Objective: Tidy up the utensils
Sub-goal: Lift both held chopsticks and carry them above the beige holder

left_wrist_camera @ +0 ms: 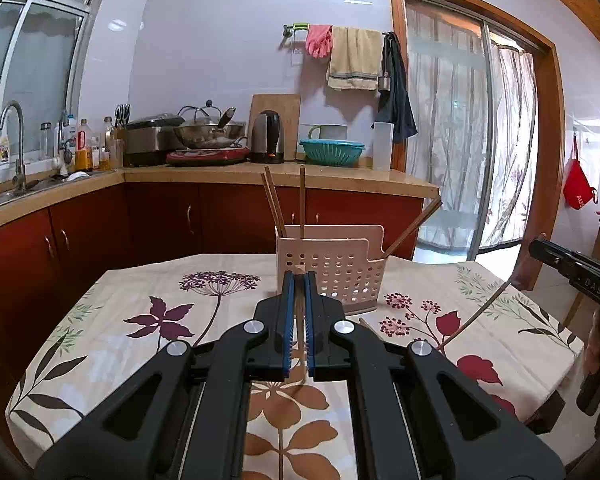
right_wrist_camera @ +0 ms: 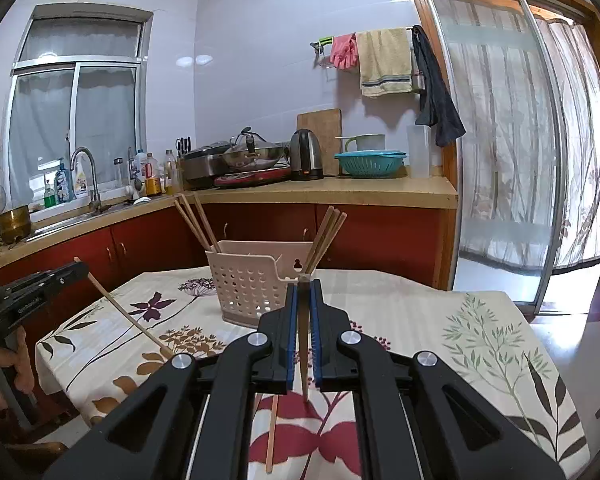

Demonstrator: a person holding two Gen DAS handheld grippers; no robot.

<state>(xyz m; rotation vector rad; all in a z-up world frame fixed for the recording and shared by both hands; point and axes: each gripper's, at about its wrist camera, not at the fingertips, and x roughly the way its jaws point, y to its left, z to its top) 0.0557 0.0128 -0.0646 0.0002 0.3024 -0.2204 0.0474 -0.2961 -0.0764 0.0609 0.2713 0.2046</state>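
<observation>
Kitchen walls are pale purple, with red cupboards below a long tan counter at the back. Closer in stands the surface (left_wrist_camera: pixel 112 320), covered by a cloth with flowers and leaves.

On the cloth sits a cream basket (left_wrist_camera: pixel 332 276) full of round holes. It stands just past the tips of both tongs, at 12 o'clock in each view. Chopsticks (left_wrist_camera: pixel 275 204) stick up out of it. Some lean toward 11 o'clock and more (right_wrist_camera: pixel 326 236) lean toward 1 o'clock.

The left tongs (left_wrist_camera: pixel 299 280) are squeezed tight on one chopstick (left_wrist_camera: pixel 299 344). The stick runs between the blue pads and hangs down over the cloth. Seen from the right wrist, these same tongs are at 9 o'clock, and the stick slants down toward the cloth.

The right tongs (right_wrist_camera: pixel 304 286) are squeezed tight on another chopstick (right_wrist_camera: pixel 303 364). Its thin end points down toward 6 o'clock, over a red leaf.

One loose chopstick (right_wrist_camera: pixel 272 432) lies flat on the cloth under the right tongs, near 6 o'clock.

A hand (right_wrist_camera: pixel 4 372) grips the handle of the left tongs at the 9 o'clock edge of the right wrist view.

A kettle (left_wrist_camera: pixel 268 136), a green bowl with holes (left_wrist_camera: pixel 332 152) and a pan (left_wrist_camera: pixel 208 132) stand on the counter.
</observation>
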